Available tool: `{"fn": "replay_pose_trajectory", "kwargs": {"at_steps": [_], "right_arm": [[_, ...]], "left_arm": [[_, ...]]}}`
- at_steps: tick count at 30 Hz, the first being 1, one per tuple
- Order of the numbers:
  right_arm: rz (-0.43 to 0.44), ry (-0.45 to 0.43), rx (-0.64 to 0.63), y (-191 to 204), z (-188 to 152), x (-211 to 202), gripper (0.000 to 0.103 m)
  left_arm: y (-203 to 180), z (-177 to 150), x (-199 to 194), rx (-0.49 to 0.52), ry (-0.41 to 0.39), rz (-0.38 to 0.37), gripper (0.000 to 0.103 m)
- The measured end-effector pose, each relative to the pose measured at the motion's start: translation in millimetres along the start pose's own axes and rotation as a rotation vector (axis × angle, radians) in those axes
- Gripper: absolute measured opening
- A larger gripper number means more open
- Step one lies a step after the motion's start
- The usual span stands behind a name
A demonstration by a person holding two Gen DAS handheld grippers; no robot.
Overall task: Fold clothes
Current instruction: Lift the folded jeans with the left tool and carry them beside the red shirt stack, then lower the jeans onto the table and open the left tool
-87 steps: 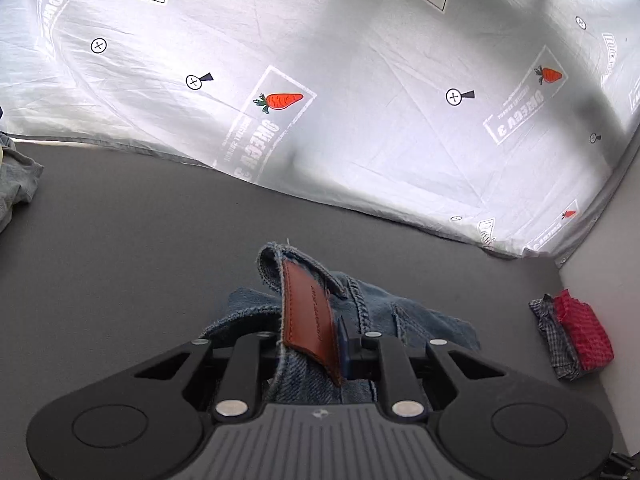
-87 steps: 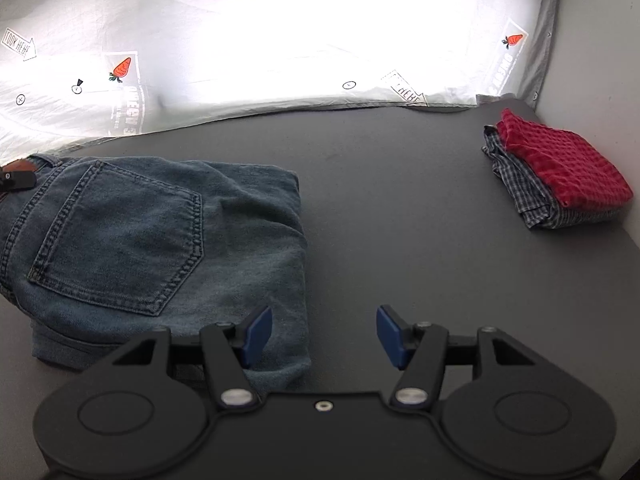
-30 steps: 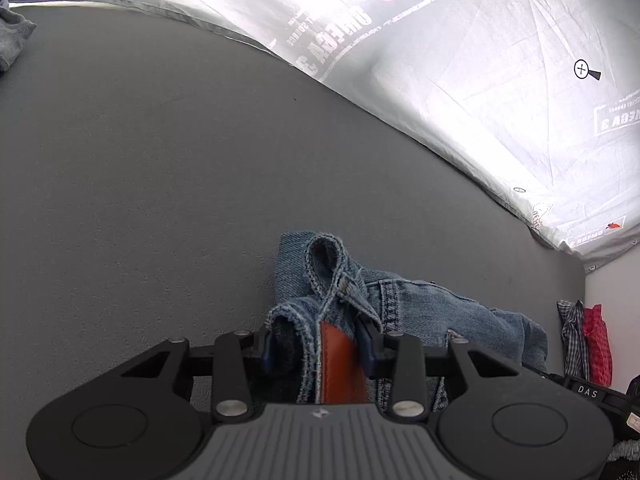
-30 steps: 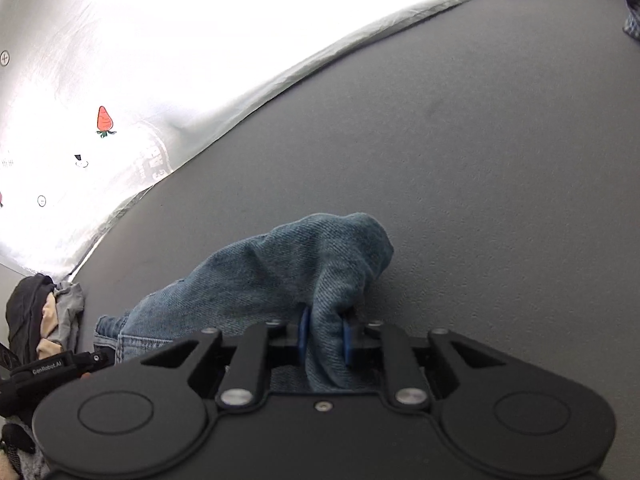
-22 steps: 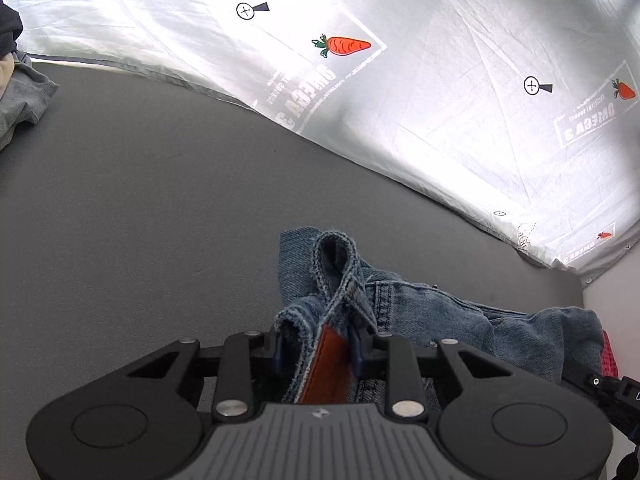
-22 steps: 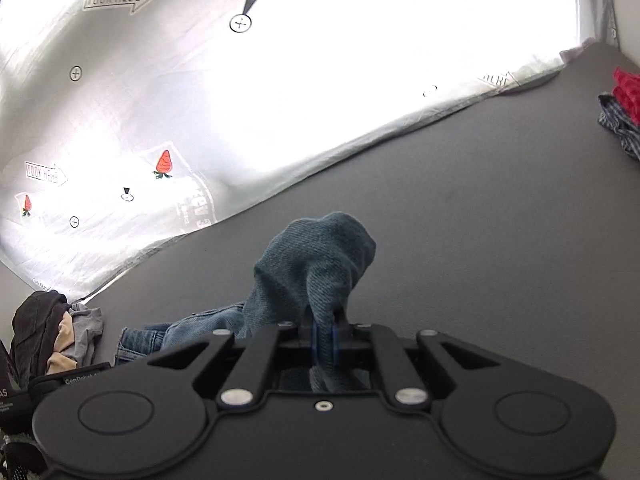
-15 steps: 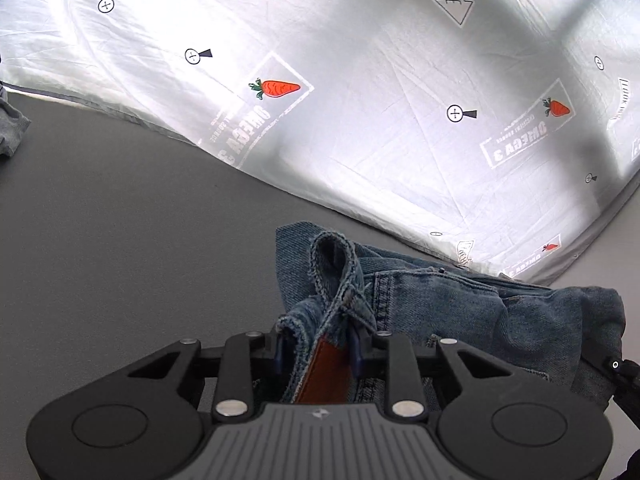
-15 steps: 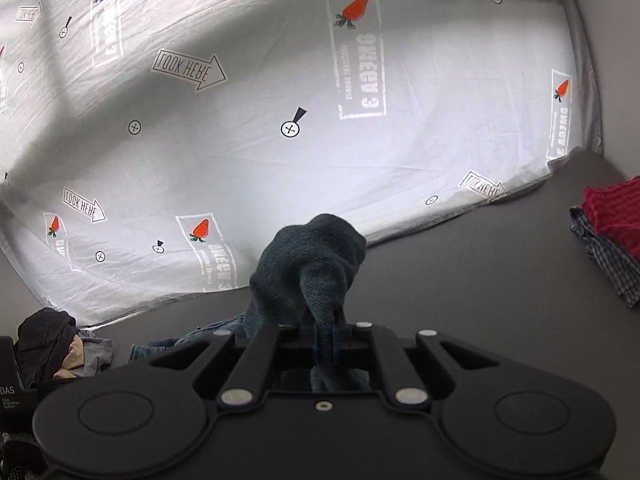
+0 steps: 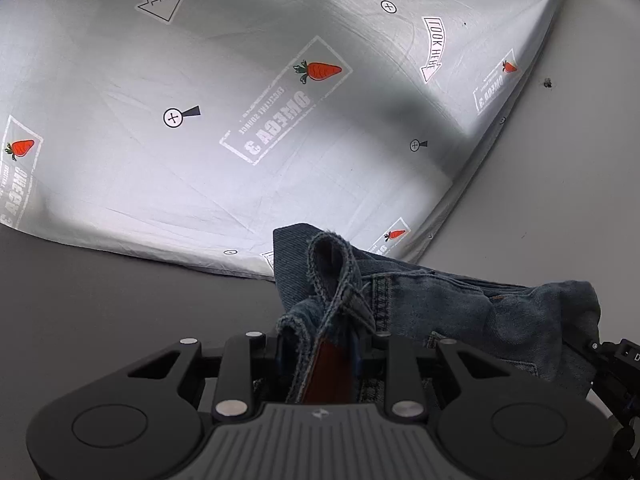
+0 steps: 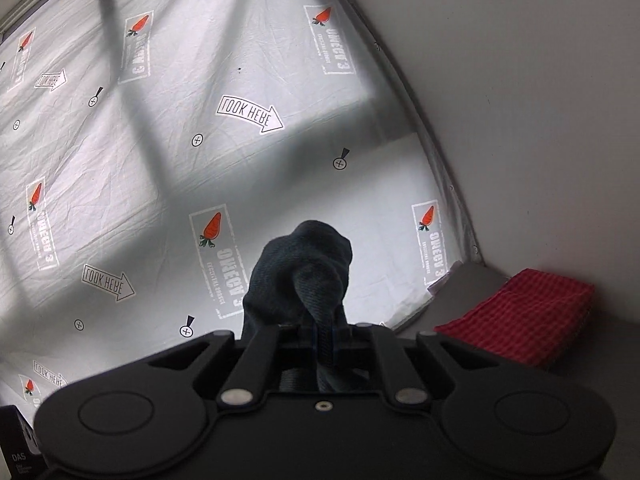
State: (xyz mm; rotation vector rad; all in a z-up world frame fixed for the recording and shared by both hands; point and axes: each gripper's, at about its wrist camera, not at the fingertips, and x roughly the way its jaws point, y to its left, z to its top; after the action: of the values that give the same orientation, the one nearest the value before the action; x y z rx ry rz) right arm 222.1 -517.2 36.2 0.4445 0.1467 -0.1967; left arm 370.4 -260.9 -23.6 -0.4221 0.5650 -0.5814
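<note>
The folded blue jeans (image 9: 460, 308) hang in the air between my two grippers, lifted off the dark table (image 9: 100, 300). My left gripper (image 9: 326, 344) is shut on the waistband end, where a belt loop and the brown leather patch (image 9: 328, 372) show between the fingers. In the right wrist view, my right gripper (image 10: 325, 340) is shut on a bunched fold of the jeans (image 10: 304, 276), which stands up dark against the backdrop. The right gripper's body (image 9: 616, 364) shows at the left wrist view's right edge.
A white backdrop sheet (image 9: 240, 120) printed with carrots and arrows hangs behind the table. A folded red checked cloth (image 10: 524, 320) lies at the table's far right corner beside the grey wall (image 10: 540, 120).
Both grippers have risen with the jeans and tilted up, so the table has dropped from view and the backdrop fills the frames. The red cloth has come closer on the right.
</note>
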Motion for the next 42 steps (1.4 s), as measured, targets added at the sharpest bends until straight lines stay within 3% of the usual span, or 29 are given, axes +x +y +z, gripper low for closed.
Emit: {"fn": "replay_pose_trajectory", "kwargs": {"at_steps": [3,7,9,15,17,21,23,26,29,30,31,33,36,38,42], "right_arm": [[0.022,0.007,-0.016,-62.9,27.7,13.5,0.007],[0.028,-0.04,-0.118,-131.5,62.6,29.8,0.007],[0.022,-0.021,-0.076,-165.6,82.4,43.4,0.007],[0.006,-0.037,-0.123,-227.6,113.8,110.3,0.007],[-0.015,-0.024,-0.118,-241.6,114.3,140.5,0.007],[-0.055,0.036,-0.151,-259.7,106.0,203.7,0.007],[-0.095,0.087,-0.212,-266.2,91.3,237.3,0.008],[-0.162,0.146,-0.371,-267.6,62.7,274.1,0.009],[-0.203,0.163,-0.565,-260.4,38.5,296.0,0.019],[-0.208,0.123,-0.635,-255.6,36.4,295.2,0.026],[-0.211,0.078,-0.706,-250.6,34.9,293.7,0.041],[-0.191,0.015,-0.772,-244.7,40.5,288.7,0.048],[-0.156,-0.006,-0.716,-244.7,51.5,289.8,0.043],[-0.184,-0.005,-0.711,-248.7,44.6,295.6,0.042],[-0.198,0.112,-0.739,-263.1,7.5,322.0,0.042]], "left_arm": [[-43.2,-22.8,46.8,-0.081,0.034,-0.005,0.03],[-100.6,-42.8,102.8,-0.103,0.071,-0.009,0.03],[-124.5,-43.8,126.4,-0.119,0.091,-0.002,0.03],[-165.4,-42.4,201.2,-0.09,0.108,0.017,0.03],[-162.1,-39.8,229.1,-0.152,0.141,0.033,0.03],[-161.7,-35.2,274.9,-0.082,0.205,0.106,0.03],[-151.8,-34.8,299.1,-0.106,0.262,0.138,0.03],[-139.1,-40.3,326.4,-0.095,0.33,0.188,0.031],[-130.8,-46.2,339.2,-0.071,0.379,0.238,0.035],[-130.3,-46.1,339.9,-0.056,0.384,0.25,0.036],[-131.3,-44.4,339.4,-0.034,0.386,0.262,0.038],[-135.8,-35.6,337.0,0.006,0.371,0.295,0.044],[-149.6,-16.6,323.3,0.082,0.261,0.319,0.048],[-162.2,-4.6,317.8,0.142,0.181,0.319,0.066],[-181.8,-1.8,343.7,0.257,0.102,0.263,0.074]]}}
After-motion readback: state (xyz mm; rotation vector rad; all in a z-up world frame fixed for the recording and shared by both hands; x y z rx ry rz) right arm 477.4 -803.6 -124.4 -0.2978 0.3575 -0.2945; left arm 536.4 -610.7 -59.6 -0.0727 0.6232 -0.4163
